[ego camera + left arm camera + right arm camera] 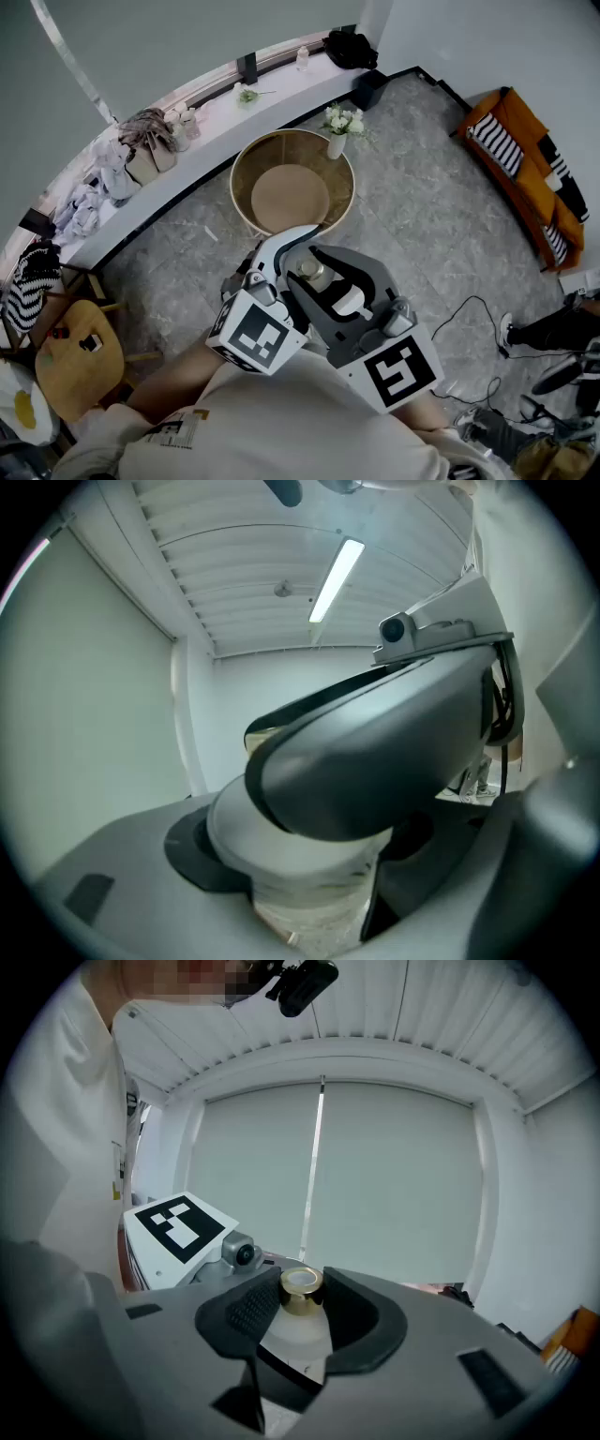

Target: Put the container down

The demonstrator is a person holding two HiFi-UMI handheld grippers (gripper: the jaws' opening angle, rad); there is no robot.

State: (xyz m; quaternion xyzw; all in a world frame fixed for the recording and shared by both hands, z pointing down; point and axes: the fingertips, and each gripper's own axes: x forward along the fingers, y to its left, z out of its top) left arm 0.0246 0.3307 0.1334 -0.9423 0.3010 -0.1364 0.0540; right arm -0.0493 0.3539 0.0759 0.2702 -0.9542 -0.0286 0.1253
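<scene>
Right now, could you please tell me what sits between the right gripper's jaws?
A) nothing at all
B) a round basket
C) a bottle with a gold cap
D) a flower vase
C: in the right gripper view, the right gripper has its two pads closed on either side of the gold cap of the bottle.
</scene>
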